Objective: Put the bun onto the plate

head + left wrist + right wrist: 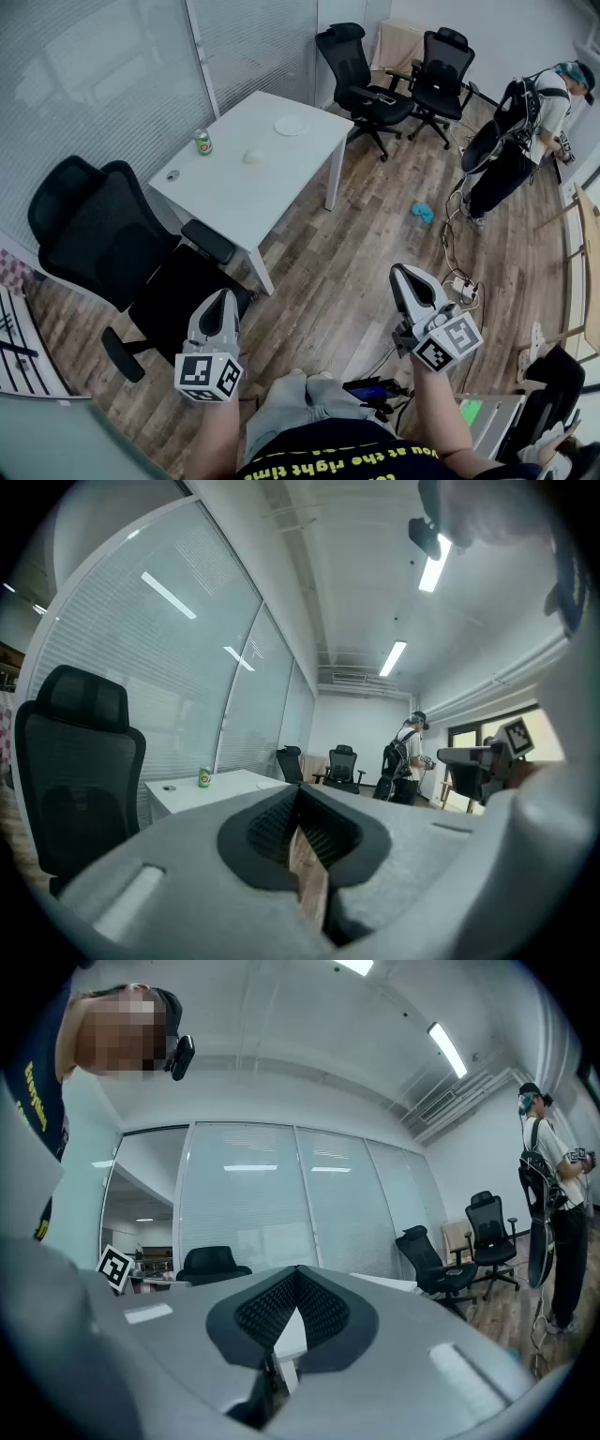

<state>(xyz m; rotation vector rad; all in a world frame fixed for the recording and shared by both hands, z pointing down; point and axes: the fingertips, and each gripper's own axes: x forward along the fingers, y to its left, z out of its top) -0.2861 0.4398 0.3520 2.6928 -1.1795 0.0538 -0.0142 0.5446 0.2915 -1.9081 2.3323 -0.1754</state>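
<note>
Head view puts the white rectangular table (272,197) well ahead of both tools, with nobody at it yet. Left gripper (226,294) and right gripper (401,271) hang low by the person's lap, each with jaws pressed together on nothing. Far beyond their tips, the round white plate (290,126) sits near the table's far edge; the small pale round bun (252,157) lies nearer, apart from it. Best play, I'd say — step in, spread one pair of jaws wide before reaching, then pinch that soft bun lightly.
</note>
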